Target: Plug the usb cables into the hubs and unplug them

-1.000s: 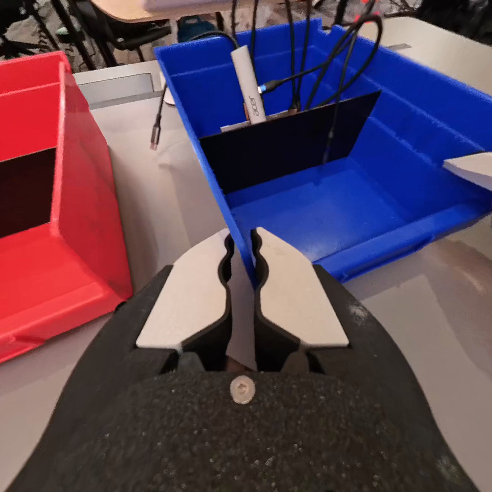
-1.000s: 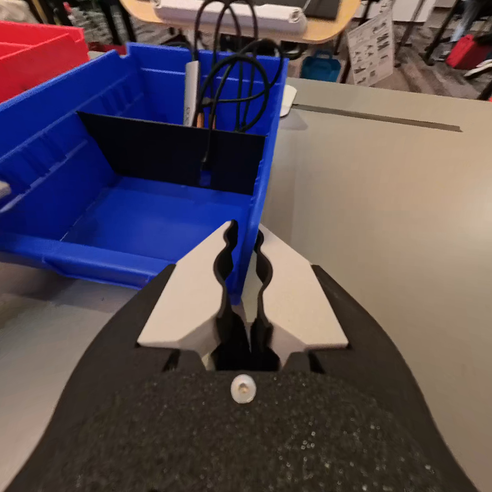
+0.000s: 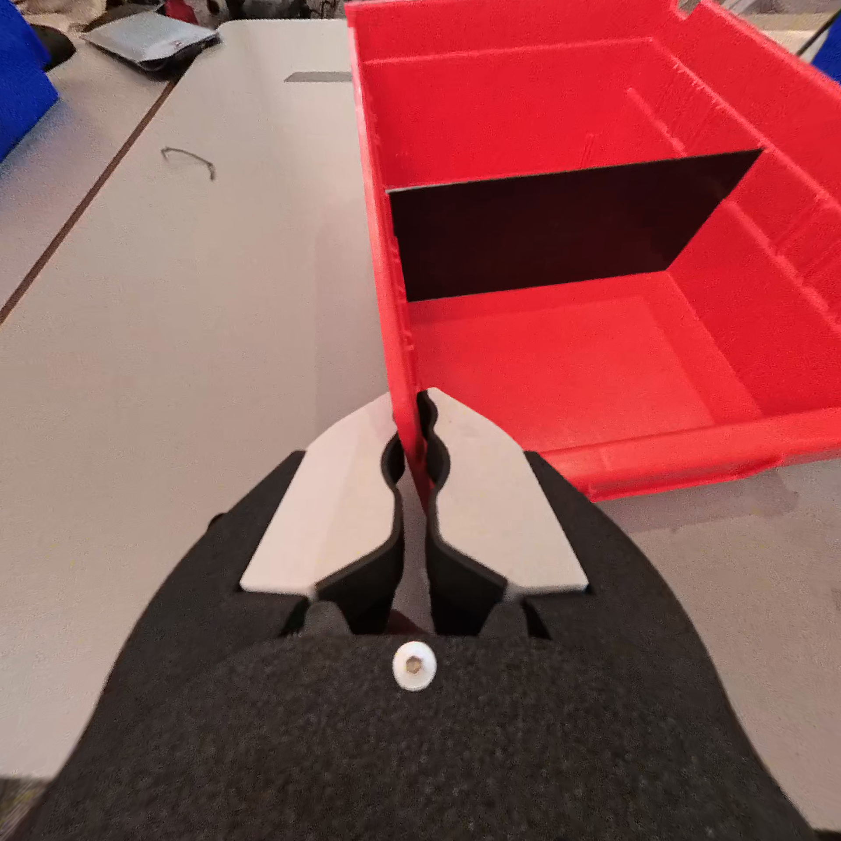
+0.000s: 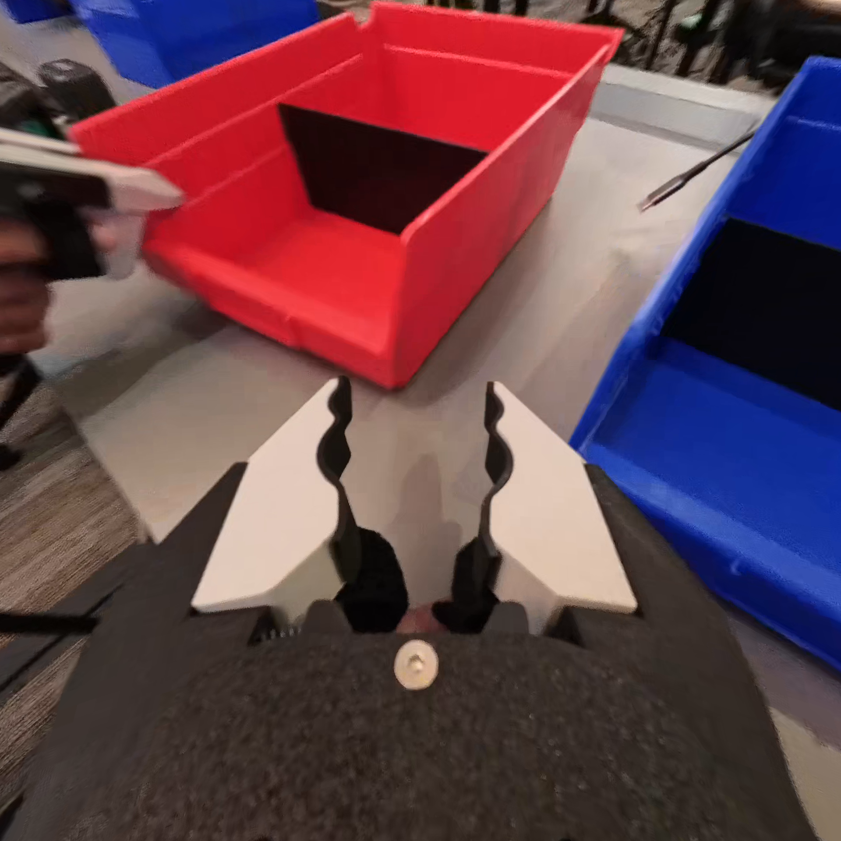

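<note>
A red bin (image 3: 455, 113) with a black divider (image 3: 569, 227) stands on the grey table; both of its compartments are empty. My left gripper (image 3: 409, 400) is shut on the bin's left wall near the front corner. In the right wrist view the red bin (image 4: 455, 273) is ahead, with the left gripper (image 4: 136, 195) at its left wall. My right gripper (image 4: 416, 384) is open and empty above the table, in front of the red bin. A blue bin (image 4: 728, 455) stands to the right. One dark cable end (image 4: 660, 195) lies beside it. No hub is in view.
The grey table (image 3: 182, 364) stretches left of the red bin, with a seam, a small dark wire loop (image 3: 189, 159) and a grey pouch (image 3: 150, 41) at the far end. A second blue bin (image 4: 205, 32) stands behind the red one. The table's front-left corner (image 4: 136, 500) drops to carpet. Spacing between my two grippers at the tips: around 25 centimetres.
Both grippers have left the blue bin's walls. The left one is now shut on the red bin's left wall. The right one has opened and swung left toward the red bin.
</note>
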{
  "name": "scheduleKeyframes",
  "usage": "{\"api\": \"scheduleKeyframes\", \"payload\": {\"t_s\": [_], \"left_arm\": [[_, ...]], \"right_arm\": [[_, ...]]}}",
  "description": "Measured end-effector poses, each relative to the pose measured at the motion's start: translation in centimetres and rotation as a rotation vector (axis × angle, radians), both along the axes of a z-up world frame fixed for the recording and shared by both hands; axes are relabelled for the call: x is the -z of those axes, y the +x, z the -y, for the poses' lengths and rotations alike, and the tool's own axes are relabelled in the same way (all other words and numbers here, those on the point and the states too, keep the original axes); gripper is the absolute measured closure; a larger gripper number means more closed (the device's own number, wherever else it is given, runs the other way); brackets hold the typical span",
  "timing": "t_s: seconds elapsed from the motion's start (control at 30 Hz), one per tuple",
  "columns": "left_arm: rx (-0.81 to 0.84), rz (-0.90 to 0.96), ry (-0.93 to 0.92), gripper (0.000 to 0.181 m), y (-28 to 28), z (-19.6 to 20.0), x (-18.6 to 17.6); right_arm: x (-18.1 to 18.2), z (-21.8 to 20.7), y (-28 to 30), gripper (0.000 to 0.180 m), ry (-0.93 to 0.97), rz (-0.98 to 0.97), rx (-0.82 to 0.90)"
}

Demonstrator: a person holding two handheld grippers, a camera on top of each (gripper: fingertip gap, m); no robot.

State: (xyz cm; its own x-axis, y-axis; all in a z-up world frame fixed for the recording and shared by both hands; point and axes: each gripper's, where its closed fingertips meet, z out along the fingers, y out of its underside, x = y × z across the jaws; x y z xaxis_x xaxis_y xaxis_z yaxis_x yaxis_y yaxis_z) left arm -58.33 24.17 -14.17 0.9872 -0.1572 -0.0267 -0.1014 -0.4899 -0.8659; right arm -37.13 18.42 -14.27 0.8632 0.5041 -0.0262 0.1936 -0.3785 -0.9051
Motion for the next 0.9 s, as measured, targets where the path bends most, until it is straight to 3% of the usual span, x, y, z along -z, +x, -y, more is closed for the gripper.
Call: {"api": "scheduleKeyframes", "payload": {"t_s": [0.1,0.2,0.43,0.67,0.9], "left_arm": [[-0.025,-0.033,-0.004,0.178,-0.1,3.2,0.0],[-0.052,-0.039,0.007,0.177,0.0,6.2,0.0],[-0.131,-0.092,0.112,0.176,-0.4,11.4,-2.6],[-0.090,-0.166,0.350,0.175,4.4,11.0,-11.5],[0.129,-0.083,0.473,0.175,18.1,5.5,-20.3]], "right_arm": [[0.1,-1.3,-1.2,0.127,0.036,0.031,0.056],[0.2,-1.1,-3.1,0.162,-0.019,-0.038,0.053],[-1.6,0.9,-3.5,0.174,0.097,0.032,0.074],[-10.8,0.5,1.9,0.175,0.372,0.025,0.193],[-21.6,0.0,16.8,0.176,0.536,0.034,0.445]]}}
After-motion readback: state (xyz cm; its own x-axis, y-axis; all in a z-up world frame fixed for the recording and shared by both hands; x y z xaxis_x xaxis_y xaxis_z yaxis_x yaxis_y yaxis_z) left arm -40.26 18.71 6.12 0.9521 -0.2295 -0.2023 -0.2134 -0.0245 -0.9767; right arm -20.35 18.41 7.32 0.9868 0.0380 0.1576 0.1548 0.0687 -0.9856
